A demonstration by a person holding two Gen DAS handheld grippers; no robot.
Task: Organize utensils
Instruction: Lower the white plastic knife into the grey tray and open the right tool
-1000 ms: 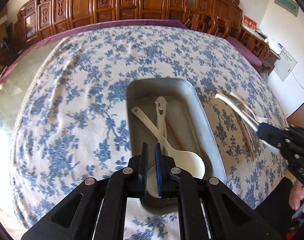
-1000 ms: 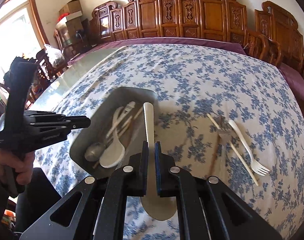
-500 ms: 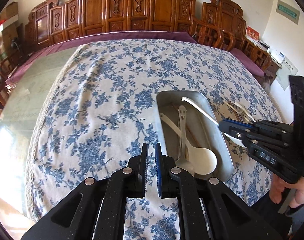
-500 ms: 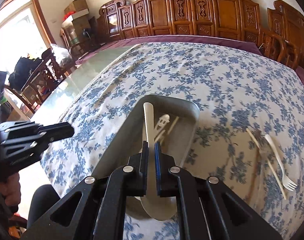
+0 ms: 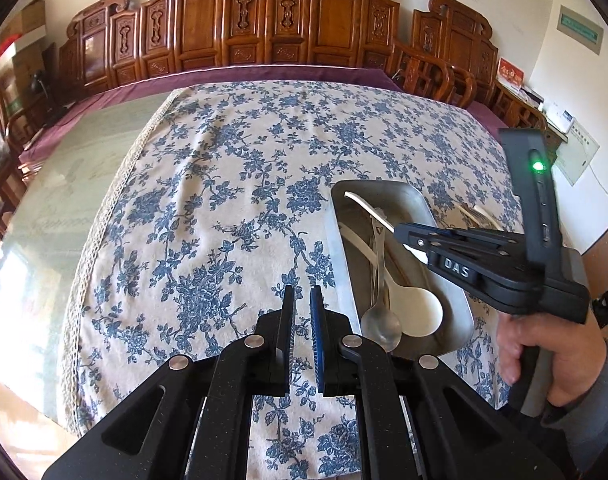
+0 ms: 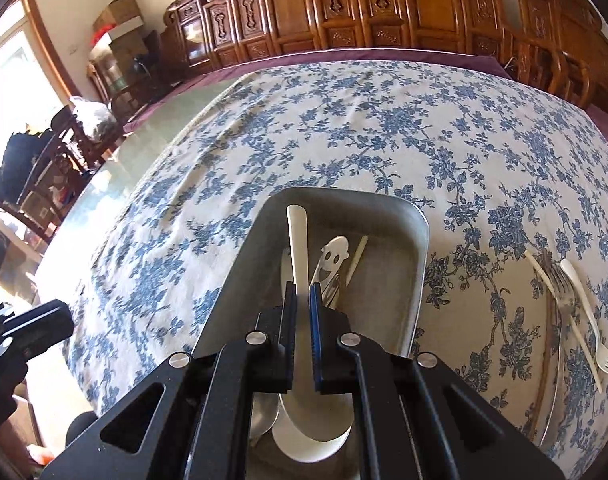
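A blue-flowered cloth point(image 5: 224, 208) covers the bench, and the grey metal tray point(image 6: 417, 264) sits on it. The right gripper point(image 6: 302, 300) hovers over the tray, jaws clenched on the handle of a white plastic spoon point(image 6: 298, 252), whose bowl hangs near the tray's near end. The left gripper point(image 5: 302, 308) hangs above bare cloth beside the tray, jaws clenched on nothing. A metal spoon point(image 5: 379, 320) lies in the tray. A white plastic fork point(image 6: 591, 320) rests on the cloth to the right.
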